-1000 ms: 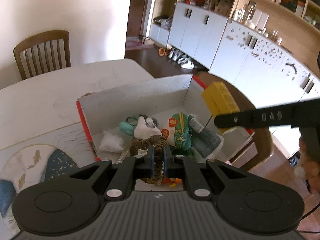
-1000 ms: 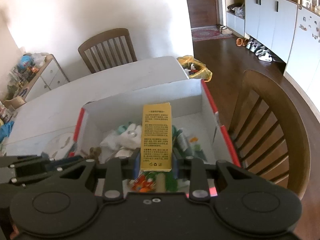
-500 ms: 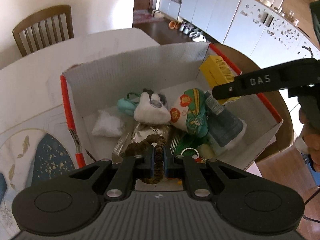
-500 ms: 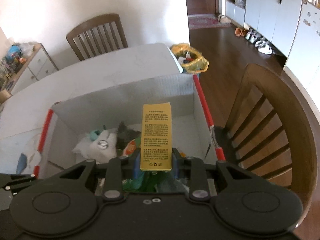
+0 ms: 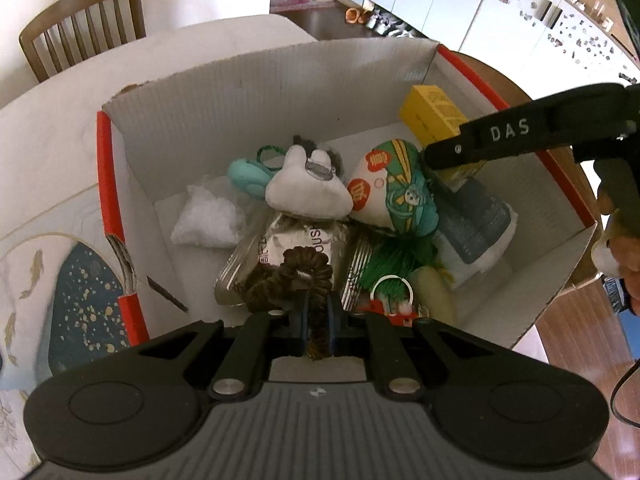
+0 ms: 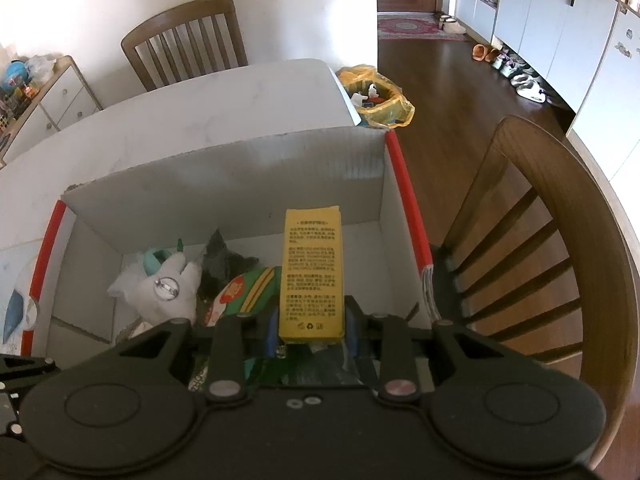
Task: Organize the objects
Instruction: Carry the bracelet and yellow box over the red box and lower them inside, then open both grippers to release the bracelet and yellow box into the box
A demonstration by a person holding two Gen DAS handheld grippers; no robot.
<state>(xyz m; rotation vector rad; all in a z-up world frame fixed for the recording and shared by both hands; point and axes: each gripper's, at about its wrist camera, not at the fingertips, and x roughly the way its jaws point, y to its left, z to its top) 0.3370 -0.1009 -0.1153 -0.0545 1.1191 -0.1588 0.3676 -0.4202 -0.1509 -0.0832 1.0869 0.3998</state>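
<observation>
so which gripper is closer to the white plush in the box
Left. The left gripper, clamping a brown hair tie, sits just below the white plush. The right gripper, holding the yellow box, is further off, past the green pouch.

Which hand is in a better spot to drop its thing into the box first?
Probably the left. Its gripper holds the brown fuzzy hair tie low over the pile in the white cardboard box. The right gripper holds the yellow carton higher, over the box's right side.

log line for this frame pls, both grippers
left gripper: shut on brown scrunchie | right gripper: shut on yellow box | both over open cardboard box | nothing released yet
</observation>
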